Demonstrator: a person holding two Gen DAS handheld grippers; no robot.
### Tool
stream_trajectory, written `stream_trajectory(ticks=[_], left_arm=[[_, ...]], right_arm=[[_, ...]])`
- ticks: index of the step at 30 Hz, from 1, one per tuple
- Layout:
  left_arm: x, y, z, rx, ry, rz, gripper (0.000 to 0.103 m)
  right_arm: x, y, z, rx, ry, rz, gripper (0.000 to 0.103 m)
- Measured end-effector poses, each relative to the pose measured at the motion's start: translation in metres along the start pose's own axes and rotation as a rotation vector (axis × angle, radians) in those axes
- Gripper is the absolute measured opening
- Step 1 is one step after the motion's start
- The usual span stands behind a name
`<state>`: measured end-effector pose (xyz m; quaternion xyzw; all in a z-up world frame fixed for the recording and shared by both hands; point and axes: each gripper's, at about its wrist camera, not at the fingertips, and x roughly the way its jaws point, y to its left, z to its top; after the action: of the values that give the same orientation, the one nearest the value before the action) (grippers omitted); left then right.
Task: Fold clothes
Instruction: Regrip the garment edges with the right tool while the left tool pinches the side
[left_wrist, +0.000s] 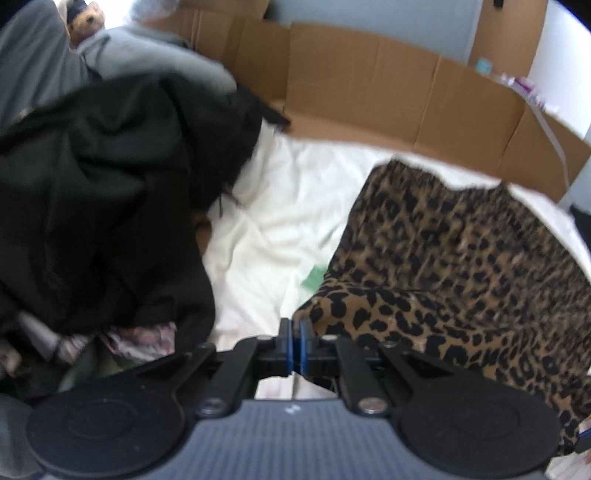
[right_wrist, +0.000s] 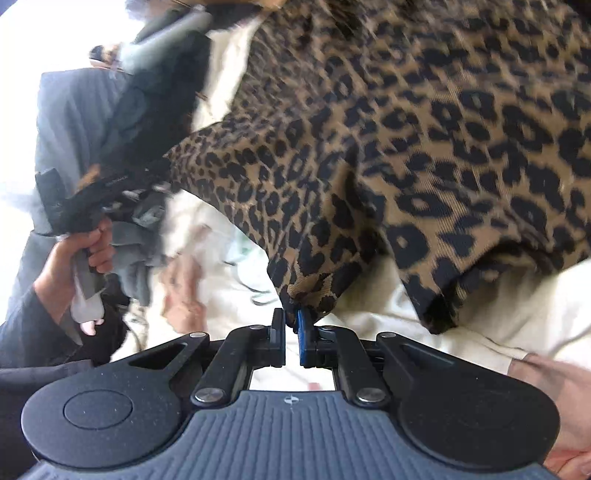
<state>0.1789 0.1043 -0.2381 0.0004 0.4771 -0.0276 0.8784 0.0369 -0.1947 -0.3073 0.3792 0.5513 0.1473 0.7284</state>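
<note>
Right gripper (right_wrist: 291, 325) pinching leopard-print twill garment (right_wrist: 406, 147) corner

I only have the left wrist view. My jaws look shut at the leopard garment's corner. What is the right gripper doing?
Observer: The right gripper is shut on another corner of the leopard-print garment.
Operator: Is that corner up off the sheet?
Observer: Yes, the cloth rises from the white sheet and drapes down from the pinched corner.
Operator: Can you see my left gripper from there?
Observer: Yes, the left gripper shows at the left, meeting the garment's far corner, with a hand on its handle.
</note>
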Motion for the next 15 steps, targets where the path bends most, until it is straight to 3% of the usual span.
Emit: stream_trajectory(ticks=[3, 4, 5, 7, 9, 15], left_arm=[[0.016, 0.005, -0.006, -0.038, 0.049, 0.007, 0.01], [0.018, 0.006, -0.008, -0.051, 0.054, 0.007, 0.011], [0.019, 0.007, -0.01, -0.056, 0.058, 0.011, 0.013], [0.021, 0.007, -0.015, -0.04, 0.06, 0.015, 0.021], [0.023, 0.008, -0.018, -0.035, 0.06, 0.027, 0.036], [0.035, 0.014, -0.024, -0.077, 0.077, 0.01, 0.034]], right_arm=[[0.006, -0.001, 0.0, -0.007, 0.001, -0.043, 0.014], [0.004, 0.0, 0.0, -0.016, -0.004, -0.053, 0.023], [0.002, 0.001, 0.001, -0.023, -0.013, -0.059, 0.043], [-0.005, -0.001, 0.002, -0.019, -0.042, -0.072, 0.053], [-0.009, -0.005, 0.003, 0.007, -0.054, -0.073, 0.054], [0.006, -0.017, 0.007, 0.062, -0.039, -0.052, 0.049]])
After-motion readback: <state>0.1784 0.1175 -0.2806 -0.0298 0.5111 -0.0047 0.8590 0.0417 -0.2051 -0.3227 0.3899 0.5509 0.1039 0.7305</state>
